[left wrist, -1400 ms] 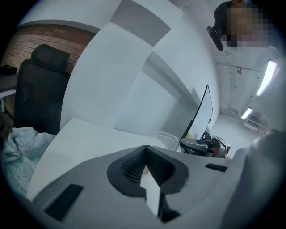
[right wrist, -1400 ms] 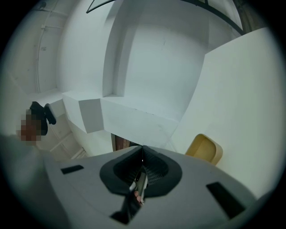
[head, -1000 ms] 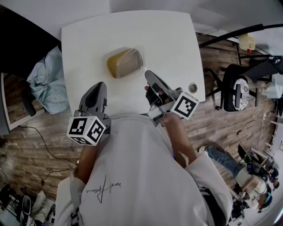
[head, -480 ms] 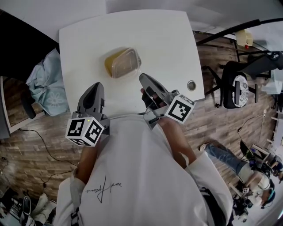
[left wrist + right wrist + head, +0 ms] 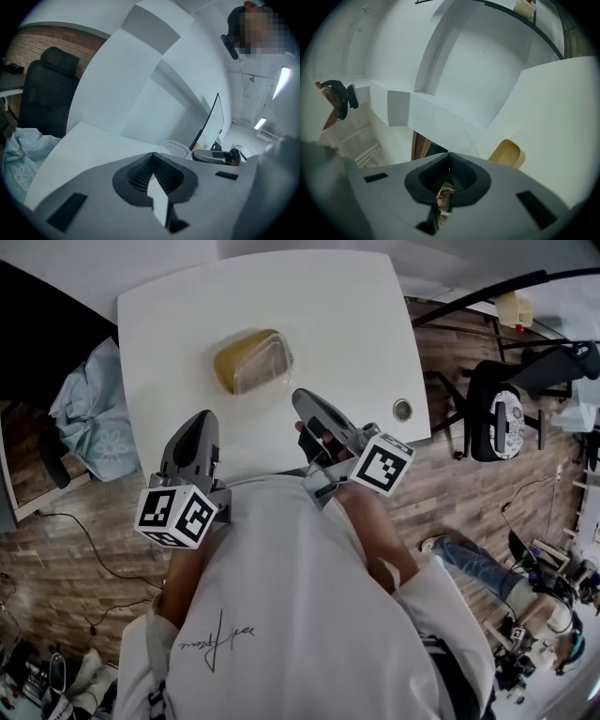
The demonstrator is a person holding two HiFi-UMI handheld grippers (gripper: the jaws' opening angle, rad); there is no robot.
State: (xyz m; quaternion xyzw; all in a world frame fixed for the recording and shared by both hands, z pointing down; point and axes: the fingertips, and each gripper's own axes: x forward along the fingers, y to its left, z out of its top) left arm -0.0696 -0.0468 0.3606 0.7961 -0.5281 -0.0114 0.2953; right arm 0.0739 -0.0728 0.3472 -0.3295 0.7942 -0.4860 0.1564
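A shallow plastic container (image 5: 251,362) with a yellow-brown base and a clear lid lies on the white table (image 5: 347,324). My left gripper (image 5: 203,416) hovers over the table's near edge, below and left of the container, and my right gripper (image 5: 300,396) is just below and right of it. Neither touches it. In the left gripper view the jaws (image 5: 153,154) meet at a point with nothing between them, and the container (image 5: 176,147) lies ahead to the right. The right gripper's jaws (image 5: 449,154) are also shut and empty, with the container (image 5: 506,153) ahead to the right.
A round cable hole (image 5: 402,410) sits near the table's right edge. A pale blue cloth (image 5: 89,413) lies left of the table beside a black chair (image 5: 47,93). An office chair (image 5: 506,418) stands on the wood floor to the right.
The right gripper has edged slightly left and up, closer to the container. The left gripper has barely moved. Both stay shut.
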